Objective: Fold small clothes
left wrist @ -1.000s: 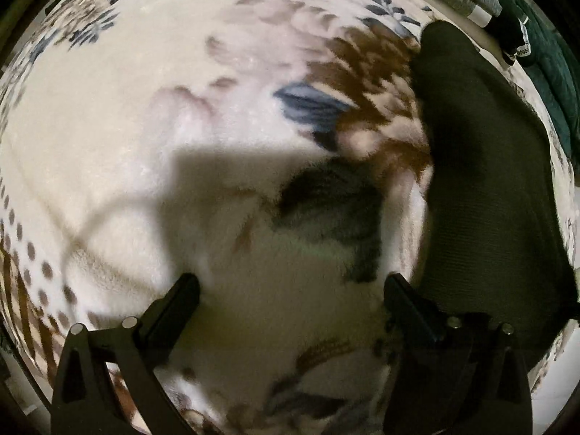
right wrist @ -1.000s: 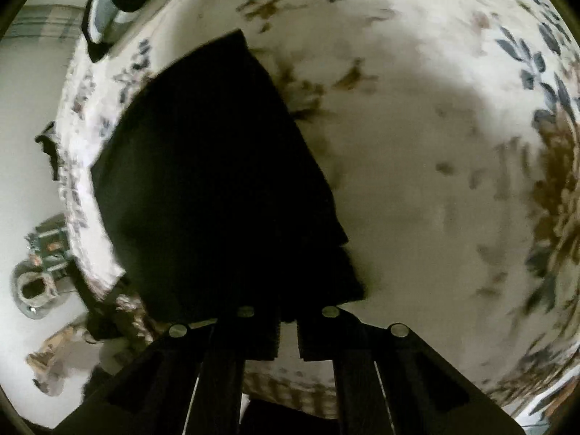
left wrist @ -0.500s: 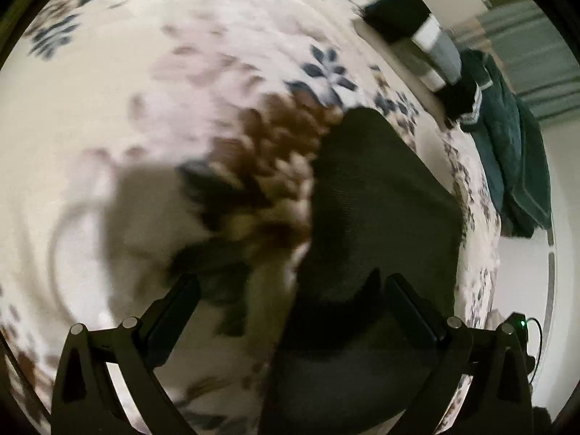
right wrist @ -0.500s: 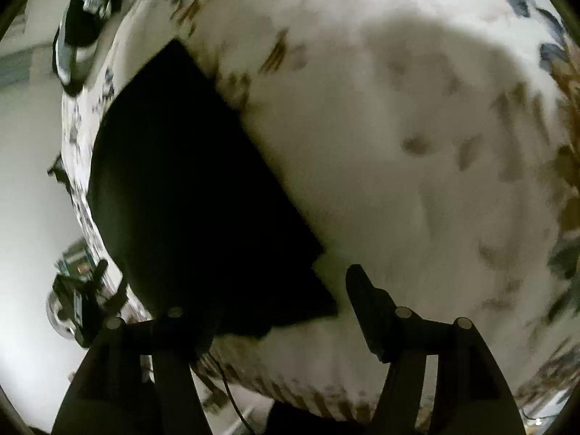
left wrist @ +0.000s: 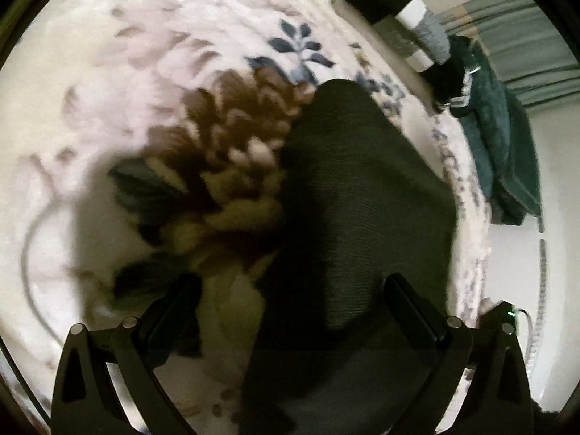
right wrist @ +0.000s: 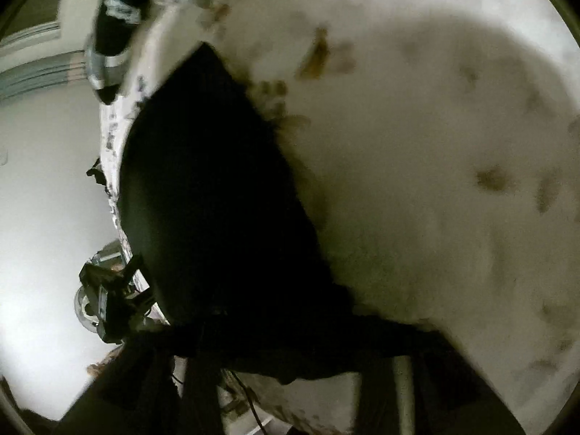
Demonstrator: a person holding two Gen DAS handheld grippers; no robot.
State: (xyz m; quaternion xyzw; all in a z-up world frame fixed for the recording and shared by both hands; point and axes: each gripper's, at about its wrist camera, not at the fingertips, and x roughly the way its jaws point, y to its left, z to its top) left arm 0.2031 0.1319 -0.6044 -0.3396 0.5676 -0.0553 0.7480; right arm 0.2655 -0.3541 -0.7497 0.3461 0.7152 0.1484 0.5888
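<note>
A dark green knit garment [left wrist: 362,210] lies folded on a cream floral blanket [left wrist: 145,72]. My left gripper [left wrist: 290,311] is open, its fingers straddling the garment's near end, the right finger [left wrist: 409,304] over the cloth. In the right wrist view the same garment [right wrist: 217,199] looks black and lies near the blanket's left edge. My right gripper [right wrist: 308,355] is dark and blurred at the bottom, over the garment's near corner; its jaws appear spread apart.
Folded dark clothes with grey and white bands [left wrist: 409,11] and a teal towel [left wrist: 500,145] lie at the far right edge of the bed. Beyond the blanket edge [right wrist: 119,137] the floor holds dark equipment [right wrist: 108,301].
My left gripper has swung right until the garment lies between its fingers. My right gripper, shut on the garment's corner one second ago, opened and has dropped closer to the cloth.
</note>
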